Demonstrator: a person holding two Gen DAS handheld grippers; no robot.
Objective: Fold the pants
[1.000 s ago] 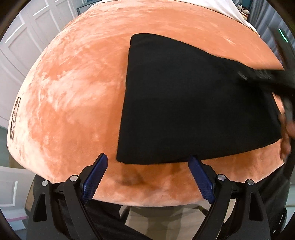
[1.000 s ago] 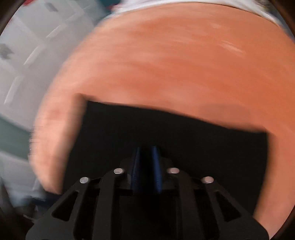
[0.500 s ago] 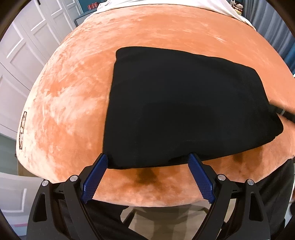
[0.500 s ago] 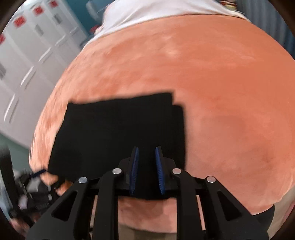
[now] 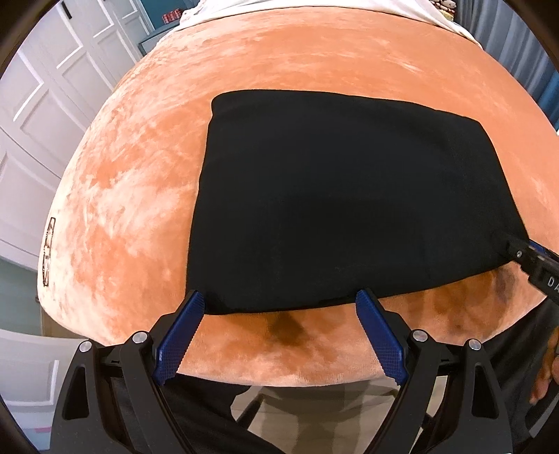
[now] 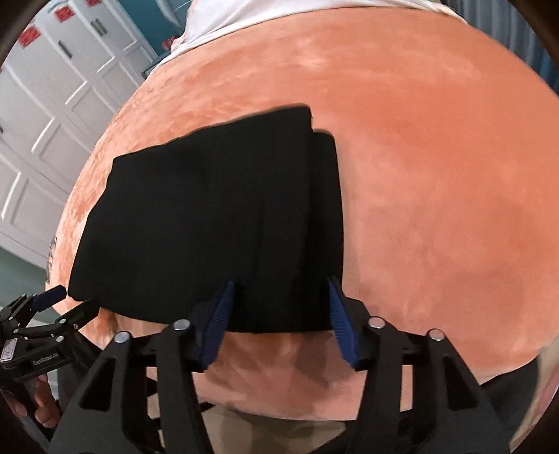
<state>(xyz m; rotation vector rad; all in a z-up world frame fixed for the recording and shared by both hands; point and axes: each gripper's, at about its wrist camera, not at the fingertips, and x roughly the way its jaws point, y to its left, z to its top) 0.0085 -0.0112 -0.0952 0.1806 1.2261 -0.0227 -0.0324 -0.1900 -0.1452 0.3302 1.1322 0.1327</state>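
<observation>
left claw (image 5: 279, 307): wide open, nothing held – its two blue pads sit at the near edge of the pants, one at the near-left corner, the other further right along the same edge. Looks like they touch or nearly touch the hem, can't tell which.
right claw (image 6: 279, 297): also spread open, not gripping anything. Its blue pads straddle the near edge of the pants close to the right end, where the layers stack up. From the left camera its tip shows at the near-right corner of the pants, touching or just beside the cloth.
pants (image 5: 349, 195): black, folded into a flat, roughly rectangular bundle, lying on the orange blanket (image 5: 139, 195) toward the near side. In the right camera the right side shows stepped layers – a top fold ending short of a lower strip that sticks out further right.
edges: near hem runs just inside the blanket's rounded near edge; left and far edges look straight and tidy.
open room: lots of bare orange plush to the far side and to the right of the pants, a fair band on the left too.
background: white cabinet doors (image 5: 52, 104) off to the left, white sheet (image 6: 279, 14) at the far end.
</observation>
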